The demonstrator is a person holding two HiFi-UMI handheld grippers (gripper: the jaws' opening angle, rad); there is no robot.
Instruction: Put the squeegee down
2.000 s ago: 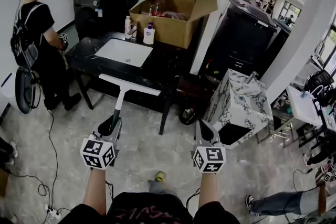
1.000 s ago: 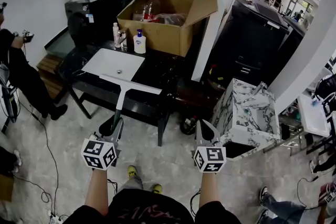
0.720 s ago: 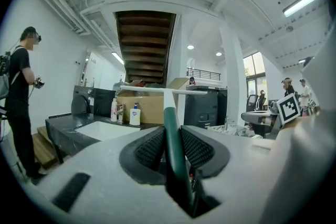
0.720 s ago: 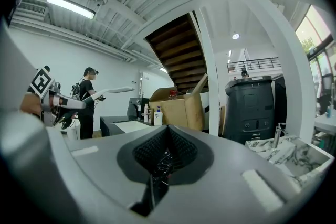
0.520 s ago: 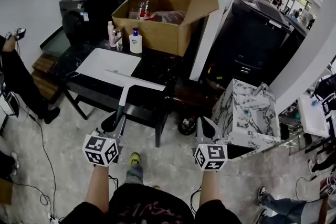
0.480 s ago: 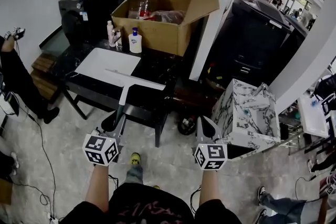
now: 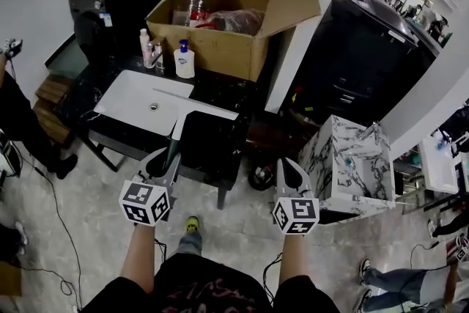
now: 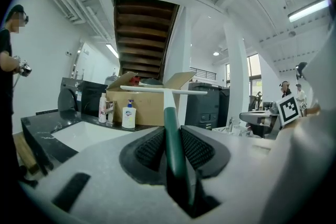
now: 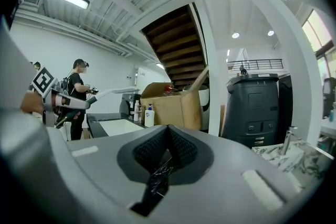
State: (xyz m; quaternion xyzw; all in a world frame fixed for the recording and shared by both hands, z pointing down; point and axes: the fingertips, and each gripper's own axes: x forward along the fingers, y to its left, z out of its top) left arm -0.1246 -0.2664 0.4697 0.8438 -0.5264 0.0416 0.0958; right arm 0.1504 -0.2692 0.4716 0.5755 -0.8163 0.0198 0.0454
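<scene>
The left gripper (image 7: pixel 167 162) is clamped on the squeegee (image 7: pixel 192 102). Its pads press either side of the dark green handle, so the jaws stand partly apart, only as wide as the handle. The white blade sits crosswise out ahead, roughly level. From the head view it hangs over the near part of the black counter (image 7: pixel 214 137), by the right edge of the white sink (image 7: pixel 135 103). It is in the air and touches nothing. The right gripper (image 7: pixel 288 171) is closed with nothing in it, and it is held off to the side, well apart from the squeegee.

The step in hand looks like the carry to the counter, with the set-down yet to come. To do it well, I would aim for the bare black top just right of the sink (a flat spot, so nothing can roll or tip). The blade should come down evenly, both ends meeting the surface together. The handle should rest there too before the jaws let go, since an early release would drop it. The soap bottle (image 7: pixel 184 60) and the box (image 7: pixel 220 48) stand further back, so stopping short avoids them.
</scene>
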